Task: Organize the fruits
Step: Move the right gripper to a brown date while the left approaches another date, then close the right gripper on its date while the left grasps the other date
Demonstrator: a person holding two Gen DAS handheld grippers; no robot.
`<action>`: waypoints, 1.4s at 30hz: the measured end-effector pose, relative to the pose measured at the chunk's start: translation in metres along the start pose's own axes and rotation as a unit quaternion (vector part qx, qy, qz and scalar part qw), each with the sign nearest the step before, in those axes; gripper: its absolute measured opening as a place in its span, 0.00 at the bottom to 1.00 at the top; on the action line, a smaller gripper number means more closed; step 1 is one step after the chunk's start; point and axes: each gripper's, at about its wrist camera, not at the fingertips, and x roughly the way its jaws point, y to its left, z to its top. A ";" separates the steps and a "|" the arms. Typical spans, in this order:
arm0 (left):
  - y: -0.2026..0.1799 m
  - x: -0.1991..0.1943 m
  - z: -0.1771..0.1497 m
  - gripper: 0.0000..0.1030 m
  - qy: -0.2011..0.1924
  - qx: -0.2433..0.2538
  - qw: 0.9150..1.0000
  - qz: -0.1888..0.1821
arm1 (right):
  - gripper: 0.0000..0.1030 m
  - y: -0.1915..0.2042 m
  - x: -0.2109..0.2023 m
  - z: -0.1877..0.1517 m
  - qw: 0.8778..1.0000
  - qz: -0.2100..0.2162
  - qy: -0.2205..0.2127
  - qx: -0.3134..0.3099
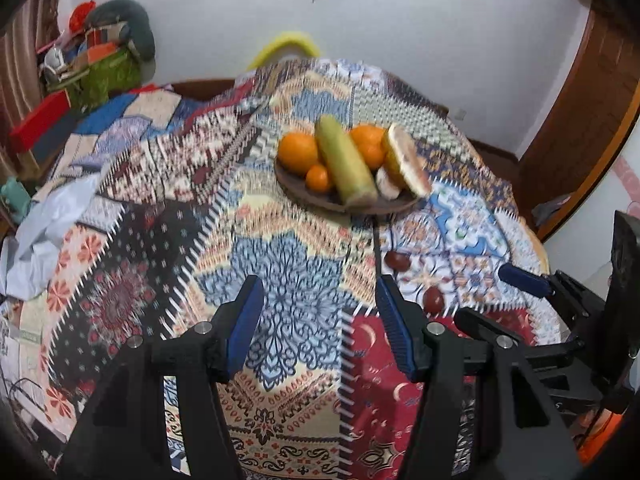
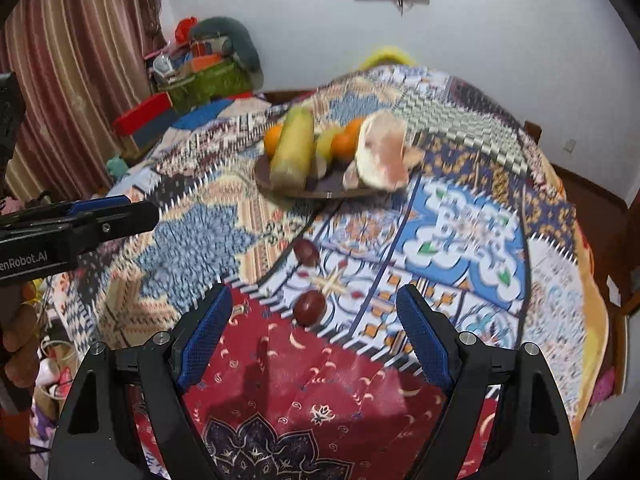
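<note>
A dark plate [image 1: 298, 196] [image 2: 264, 178] on the patterned cloth holds oranges [image 1: 297, 151] [image 2: 346, 142], a corn cob [image 1: 346, 162] [image 2: 294, 148] and a peeled pomelo piece [image 1: 406, 162] [image 2: 382, 152]. Two dark red fruits lie on the cloth in front of it: one farther [image 1: 396, 261] [image 2: 307, 251], one nearer [image 1: 433, 299] [image 2: 309, 307]. My left gripper [image 1: 318, 298] is open and empty above the cloth, left of the red fruits. My right gripper [image 2: 314, 300] is open and empty, with the nearer red fruit between and just beyond its fingertips.
The right gripper shows at the right edge of the left wrist view [image 1: 524, 278]; the left gripper shows at the left of the right wrist view [image 2: 100, 216]. A white cloth [image 1: 48, 232] lies at the table's left. Cluttered bags [image 1: 100, 60] stand behind.
</note>
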 end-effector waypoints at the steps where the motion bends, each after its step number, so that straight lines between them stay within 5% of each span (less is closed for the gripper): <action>1: 0.001 0.006 -0.004 0.56 0.007 -0.002 1.000 -0.002 | 0.79 0.001 0.005 -0.001 1.000 -0.001 0.007 -0.002; 15: -0.020 0.050 -0.008 0.56 0.050 0.018 0.998 -0.021 | 0.20 -0.005 0.039 -0.008 0.998 0.025 0.052 -0.010; 28: -0.062 0.097 0.008 0.56 0.078 0.054 0.994 -0.050 | 0.20 -0.043 0.014 -0.005 1.000 -0.002 0.012 0.009; 34: -0.076 0.114 0.015 0.43 0.076 0.069 0.994 -0.037 | 0.20 -0.057 0.008 -0.002 1.000 -0.005 0.002 0.025; 37: -0.077 0.117 0.017 0.26 0.074 0.070 0.994 -0.041 | 0.20 -0.058 0.007 -0.002 1.000 -0.006 -0.001 0.025; 42: -0.074 0.114 0.016 0.25 0.067 0.065 0.995 -0.047 | 0.20 -0.056 0.006 0.005 1.000 -0.004 -0.009 0.020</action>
